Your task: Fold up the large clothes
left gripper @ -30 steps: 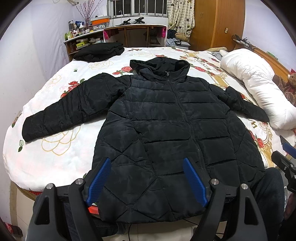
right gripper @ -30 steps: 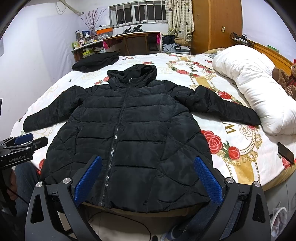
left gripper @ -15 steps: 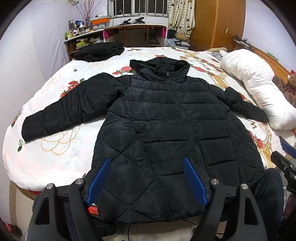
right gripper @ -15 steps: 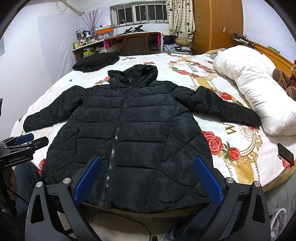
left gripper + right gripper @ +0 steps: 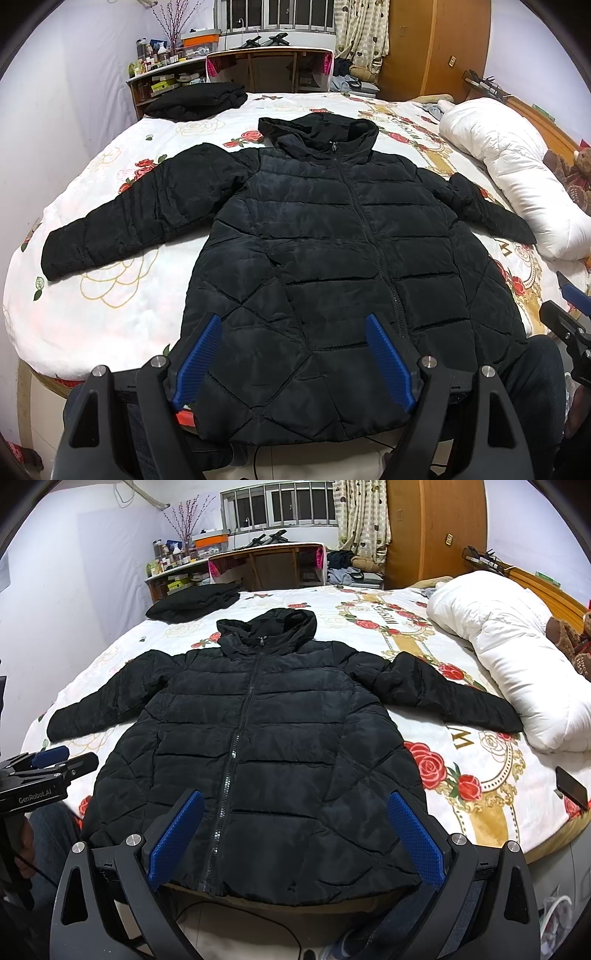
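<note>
A black hooded puffer jacket (image 5: 325,258) (image 5: 258,760) lies face up and zipped on the rose-print bed, both sleeves spread out, hem hanging over the near edge. My left gripper (image 5: 293,356) hovers open above the hem, left of the zip, holding nothing. Over the hem's right half my right gripper (image 5: 295,836) is open too, with nothing between its blue pads. Each gripper shows at the edge of the other's view: the right one (image 5: 569,314) and the left one (image 5: 48,764).
A folded black garment (image 5: 195,101) (image 5: 192,602) lies at the bed's far left corner. A white duvet roll (image 5: 517,184) (image 5: 517,657) runs along the right side, by a teddy bear (image 5: 569,642). A dark phone (image 5: 571,788) rests near the right edge. Desk and shelves stand behind.
</note>
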`<action>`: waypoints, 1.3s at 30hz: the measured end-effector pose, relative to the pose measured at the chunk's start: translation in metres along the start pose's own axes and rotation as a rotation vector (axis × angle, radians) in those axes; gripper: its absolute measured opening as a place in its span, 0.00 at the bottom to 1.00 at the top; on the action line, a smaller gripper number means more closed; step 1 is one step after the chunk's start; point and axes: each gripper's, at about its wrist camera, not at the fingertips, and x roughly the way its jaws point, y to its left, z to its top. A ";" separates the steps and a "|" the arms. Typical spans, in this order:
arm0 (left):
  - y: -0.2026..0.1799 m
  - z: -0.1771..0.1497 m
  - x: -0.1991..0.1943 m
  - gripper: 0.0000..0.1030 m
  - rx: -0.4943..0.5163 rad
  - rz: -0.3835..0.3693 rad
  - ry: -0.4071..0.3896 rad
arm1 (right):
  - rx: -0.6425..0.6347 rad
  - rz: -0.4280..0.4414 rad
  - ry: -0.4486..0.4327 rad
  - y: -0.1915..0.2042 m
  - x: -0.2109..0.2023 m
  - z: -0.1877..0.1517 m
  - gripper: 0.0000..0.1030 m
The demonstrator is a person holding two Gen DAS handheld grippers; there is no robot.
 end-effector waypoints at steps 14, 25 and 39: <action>0.003 0.000 0.005 0.80 -0.005 0.003 0.001 | -0.004 0.003 -0.002 0.001 0.001 0.000 0.97; 0.011 0.000 0.013 0.80 -0.016 0.014 0.003 | 0.000 0.007 -0.004 0.005 0.008 0.006 0.97; 0.059 0.010 0.046 0.80 -0.128 -0.002 0.007 | -0.024 0.052 0.034 0.010 0.051 0.026 0.97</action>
